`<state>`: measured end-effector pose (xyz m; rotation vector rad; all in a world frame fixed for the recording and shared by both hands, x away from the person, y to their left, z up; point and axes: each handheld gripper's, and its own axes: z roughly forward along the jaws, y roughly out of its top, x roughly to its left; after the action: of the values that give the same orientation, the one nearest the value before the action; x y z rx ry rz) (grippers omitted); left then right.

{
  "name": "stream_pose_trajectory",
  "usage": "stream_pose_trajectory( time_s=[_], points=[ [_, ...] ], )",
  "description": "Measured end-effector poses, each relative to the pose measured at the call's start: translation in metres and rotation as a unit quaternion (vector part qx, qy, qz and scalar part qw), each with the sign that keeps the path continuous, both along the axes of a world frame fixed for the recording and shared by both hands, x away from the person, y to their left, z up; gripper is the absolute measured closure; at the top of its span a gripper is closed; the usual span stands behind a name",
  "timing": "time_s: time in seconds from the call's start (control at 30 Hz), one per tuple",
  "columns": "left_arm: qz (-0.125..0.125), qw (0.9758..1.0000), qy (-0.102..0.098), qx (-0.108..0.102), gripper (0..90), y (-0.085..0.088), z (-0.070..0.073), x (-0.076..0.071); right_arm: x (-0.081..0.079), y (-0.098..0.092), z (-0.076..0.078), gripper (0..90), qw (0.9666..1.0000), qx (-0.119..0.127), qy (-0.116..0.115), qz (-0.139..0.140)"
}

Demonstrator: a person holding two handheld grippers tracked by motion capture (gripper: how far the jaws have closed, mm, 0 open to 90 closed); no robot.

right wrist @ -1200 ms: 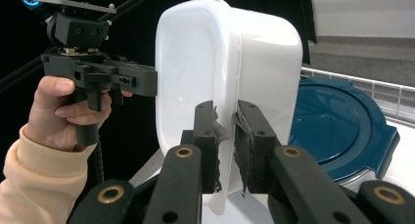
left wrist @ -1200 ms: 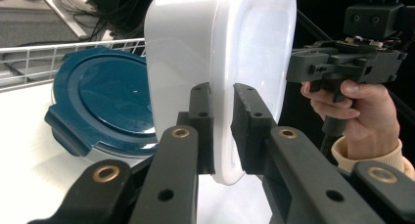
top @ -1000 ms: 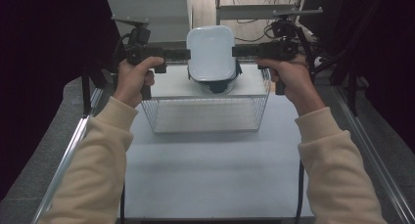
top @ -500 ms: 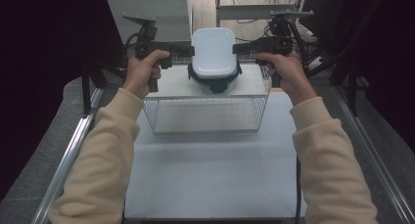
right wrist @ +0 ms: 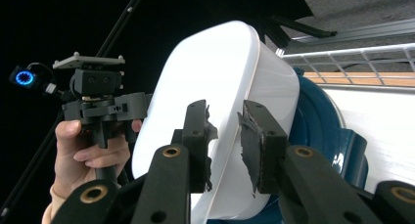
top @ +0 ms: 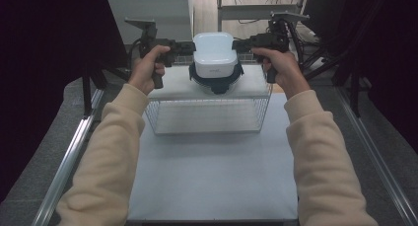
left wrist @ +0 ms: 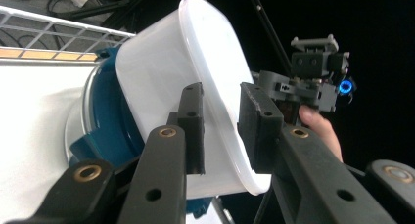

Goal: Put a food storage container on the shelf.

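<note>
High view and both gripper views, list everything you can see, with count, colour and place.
white tub: one, white, upside down on the blue base, between both grippers
blue base: one, dark blue, on the white shelf top
wire basket: one, white wire, under the shelf top, on the table
shelf top: one, white, over the basket
table: one, pale grey, centre
left gripper: one, black, jaws just opening around the tub's rim
right gripper: one, black, jaws just opening around the opposite rim
sleeves: two, cream, from the bottom
</note>
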<state>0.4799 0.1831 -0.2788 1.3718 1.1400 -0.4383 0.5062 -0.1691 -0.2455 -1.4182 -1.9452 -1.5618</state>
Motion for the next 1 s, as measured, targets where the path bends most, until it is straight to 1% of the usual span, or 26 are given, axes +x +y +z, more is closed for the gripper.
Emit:
stream_pose_trajectory(
  time_s=[0.1,0.17,0.23,0.27,0.33,0.43,0.47,0.5,0.53,0.57,0.6,0.63,0.67,0.7,0.77,0.8,0.83,0.87,0.9,0.93,0.97,1.0],
  points=[
    [0.006,0.9999,0.006,-0.008,72.2,0.001,-0.004,0.002,0.002,0.002,-0.002,71.2,1.0000,-0.002,0.003,-0.008],
    [0.009,0.9999,0.007,-0.008,71.9,0.001,-0.006,0.003,0.003,0.003,-0.003,70.9,0.9999,0.000,0.006,-0.011],
    [0.010,0.9998,0.008,-0.014,71.7,0.001,-0.007,0.003,0.004,0.002,-0.004,70.6,0.9999,0.004,0.009,-0.010],
    [0.009,0.9998,0.008,-0.013,71.5,0.001,-0.007,0.003,0.005,0.002,-0.005,70.4,0.9999,0.005,0.008,-0.010],
    [0.010,0.9999,0.006,-0.011,71.3,0.001,-0.007,0.003,0.005,0.002,-0.005,70.2,0.9998,0.009,0.013,-0.009],
    [0.009,0.9999,0.003,-0.005,69.7,-0.001,-0.006,0.002,0.004,0.002,-0.005,69.8,0.9999,0.009,0.011,-0.010],
    [0.008,1.0000,0.001,-0.002,67.8,-0.001,-0.006,0.001,0.004,0.002,-0.005,67.1,0.9999,0.006,0.006,-0.010],
    [0.011,0.9999,-0.005,0.002,64.9,-0.002,-0.005,0.000,0.003,0.003,-0.004,61.1,0.9999,0.006,-0.001,-0.011],
    [0.019,0.9997,-0.014,0.011,60.6,-0.002,-0.003,-0.002,0.002,0.003,-0.003,55.4,0.9998,0.009,-0.008,-0.015],
    [0.029,0.9991,-0.023,0.021,55.4,-0.003,0.000,-0.004,-0.001,0.003,-0.001,51.4,0.9995,0.013,-0.020,-0.019],
    [0.033,0.9987,-0.032,0.024,49.4,-0.002,0.002,-0.007,-0.003,0.002,0.002,48.2,0.9991,0.012,-0.034,-0.024],
    [0.033,0.9984,-0.040,0.025,43.1,-0.001,0.004,-0.010,-0.007,0.002,0.005,45.5,0.9983,0.005,-0.050,-0.028],
    [0.035,0.9975,-0.053,0.031,38.2,0.000,0.006,-0.014,-0.010,0.001,0.008,43.2,0.9970,-0.006,-0.070,-0.033],
    [0.041,0.9960,-0.067,0.043,35.0,0.001,0.009,-0.019,-0.015,0.000,0.011,41.1,0.9951,-0.018,-0.091,-0.035],
    [0.045,0.9913,-0.098,0.076,31.0,0.002,0.013,-0.032,-0.024,-0.003,0.015,36.1,0.9908,-0.039,-0.124,-0.035],
    [0.047,0.9880,-0.113,0.095,29.3,0.003,0.014,-0.039,-0.029,-0.004,0.017,34.3,0.9888,-0.046,-0.138,-0.031],
    [0.052,0.9842,-0.128,0.111,28.1,0.004,0.014,-0.047,-0.036,-0.006,0.018,33.7,0.9862,-0.050,-0.154,-0.033],
    [0.062,0.9798,-0.143,0.126,27.9,0.005,0.014,-0.055,-0.042,-0.008,0.017,32.3,0.9829,-0.057,-0.172,-0.030],
    [0.072,0.9759,-0.155,0.136,28.2,0.006,0.013,-0.063,-0.048,-0.009,0.017,30.9,0.9802,-0.065,-0.185,-0.027],
    [0.074,0.9725,-0.168,0.144,28.2,0.009,0.011,-0.071,-0.054,-0.011,0.016,29.9,0.9774,-0.073,-0.197,-0.024],
    [0.074,0.9707,-0.174,0.149,28.2,0.010,0.009,-0.079,-0.061,-0.012,0.014,29.2,0.9748,-0.080,-0.207,-0.022],
    [0.073,0.9694,-0.179,0.151,28.1,0.012,0.006,-0.086,-0.067,-0.014,0.012,28.5,0.9725,-0.085,-0.216,-0.022]
  ],
)
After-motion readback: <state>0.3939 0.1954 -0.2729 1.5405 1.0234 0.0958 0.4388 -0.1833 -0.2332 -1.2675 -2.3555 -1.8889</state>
